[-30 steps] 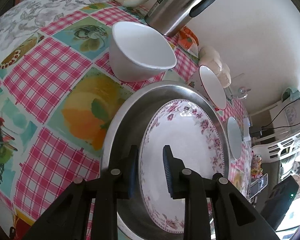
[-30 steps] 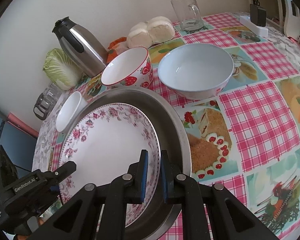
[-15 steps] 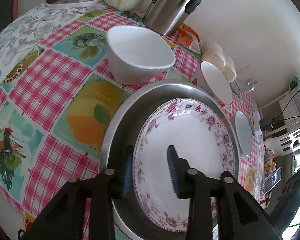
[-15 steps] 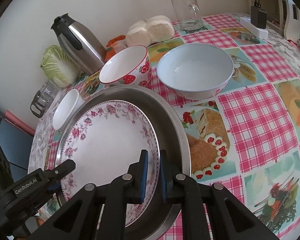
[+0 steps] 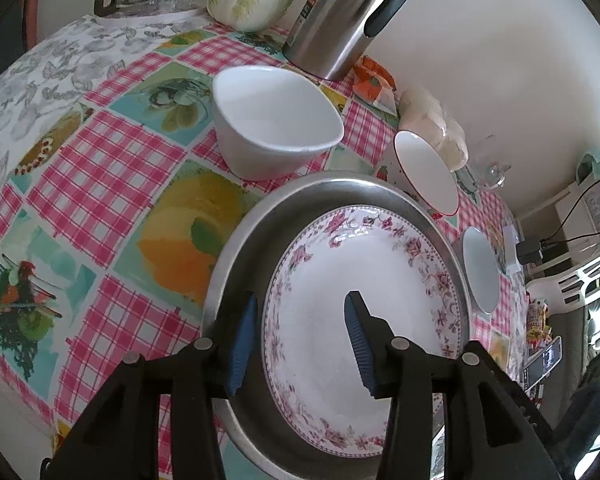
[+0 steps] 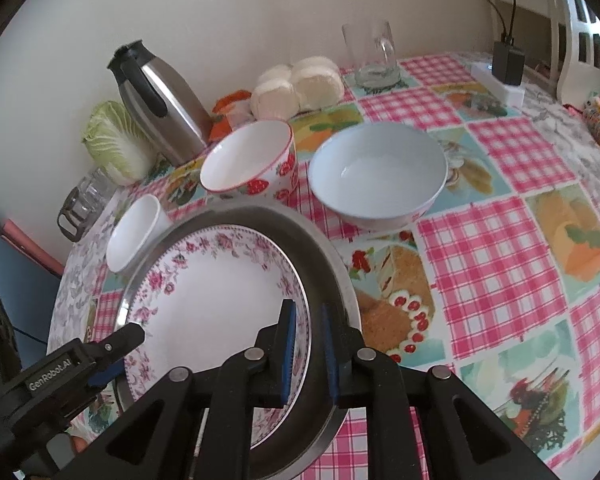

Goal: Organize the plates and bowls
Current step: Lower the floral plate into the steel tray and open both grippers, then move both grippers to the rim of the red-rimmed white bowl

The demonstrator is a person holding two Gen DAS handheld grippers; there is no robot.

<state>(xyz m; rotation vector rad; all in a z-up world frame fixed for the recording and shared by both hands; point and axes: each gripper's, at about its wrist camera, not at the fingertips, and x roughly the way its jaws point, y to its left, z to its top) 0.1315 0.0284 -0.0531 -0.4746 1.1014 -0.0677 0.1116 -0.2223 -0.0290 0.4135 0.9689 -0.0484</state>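
A floral plate (image 5: 364, 312) lies nested in a steel basin (image 5: 236, 264) on the bench, the left tongs (image 5: 298, 338) opening off its rim, the right tongs (image 6: 307, 354) clamped on its far rim, while three bowls (image 6: 376, 176) nearby remain unstacked.

Both wrist cams look steeply down, close in, from opposite sides; they share the plate (image 5: 364, 312) (image 6: 216, 292) and kettle (image 5: 340, 20) (image 6: 160, 108).

We see floral-rimmed plate (image 5: 364, 312) lying flat inside steel tray (image 5: 236, 264); white bowl (image 5: 272, 124), strawberry bowl (image 6: 252, 160), pale blue bowl (image 6: 376, 176) upright, empty, beyond tray.
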